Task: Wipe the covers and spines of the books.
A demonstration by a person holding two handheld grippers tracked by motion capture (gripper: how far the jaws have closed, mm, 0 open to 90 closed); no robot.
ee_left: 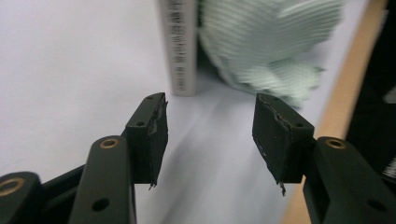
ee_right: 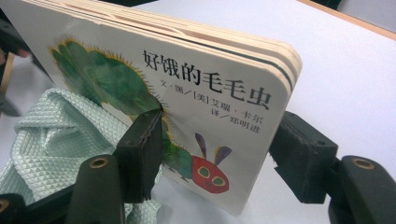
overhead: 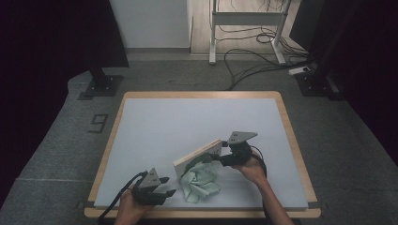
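Looking at the board book (overhead: pixel 199 154) first: we see it propped up on its edge near the front middle of the desk (overhead: pixel 155 122), tilted, with its cover leaning over a crumpled pale green cloth (overhead: pixel 202 180). In the right gripper view the book (ee_right: pixel 187 88) shows a green caterpillar with a red face and a line of Chinese title text, and the cloth (ee_right: pixel 51 140) bunches up under the cover on the left.

We've got the right gripper (overhead: pixel 224 157) clamped on the book's far end, one jaw pressed on the cover and the other behind the back, so the book sits squarely between them.

Our left gripper (overhead: pixel 164 186) is down at the front left of the desk, well apart from the book. Its jaws stand open with bare desk between them. In the left gripper view the book's spine (ee_left: pixel 180 46) stands just ahead of the jaws, and the cloth (ee_left: pixel 271 42) lies right beside it.
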